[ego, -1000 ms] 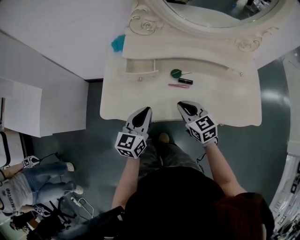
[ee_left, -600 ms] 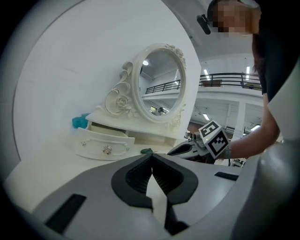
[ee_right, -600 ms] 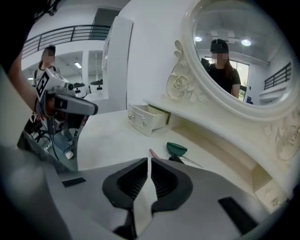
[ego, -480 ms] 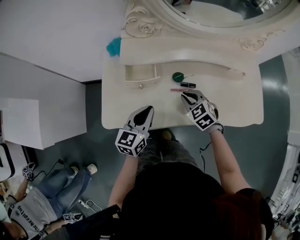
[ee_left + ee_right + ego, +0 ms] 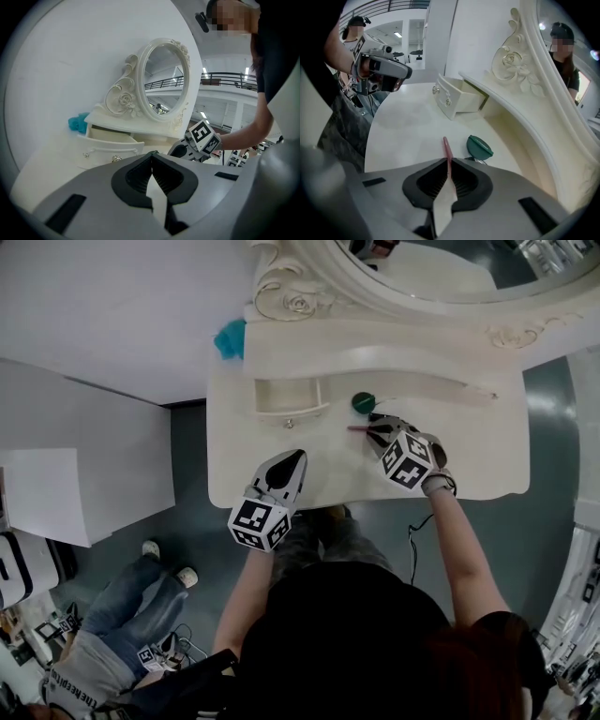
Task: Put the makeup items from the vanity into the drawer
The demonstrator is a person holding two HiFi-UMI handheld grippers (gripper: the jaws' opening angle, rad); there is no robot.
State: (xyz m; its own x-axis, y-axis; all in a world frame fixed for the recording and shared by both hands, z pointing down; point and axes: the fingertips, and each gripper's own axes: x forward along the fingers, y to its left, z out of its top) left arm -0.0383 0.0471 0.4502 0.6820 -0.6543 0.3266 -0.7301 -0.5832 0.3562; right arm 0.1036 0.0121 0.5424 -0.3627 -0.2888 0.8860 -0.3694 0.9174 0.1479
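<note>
A thin pink pencil (image 5: 357,427) lies on the cream vanity top (image 5: 469,465), next to a round green compact (image 5: 363,402). My right gripper (image 5: 375,423) is at the pencil's right end. In the right gripper view the pencil (image 5: 446,147) runs into the narrow slit between the closed jaws of the right gripper (image 5: 449,161), and the compact (image 5: 479,146) sits just beyond. A small drawer (image 5: 291,395) stands pulled out at the back left, its inside looking empty (image 5: 457,101). My left gripper (image 5: 298,457) hovers shut and empty near the front edge.
An oval mirror (image 5: 441,277) in a carved frame rises behind the raised shelf. A teal object (image 5: 228,337) sits at the shelf's left end. A white cabinet (image 5: 56,502) stands to the left, and a person's legs (image 5: 122,606) are on the floor nearby.
My right gripper went forward from the vanity's front edge to the pink pencil and now has it between its jaws. The left gripper barely moved. The person on the floor shifted.
</note>
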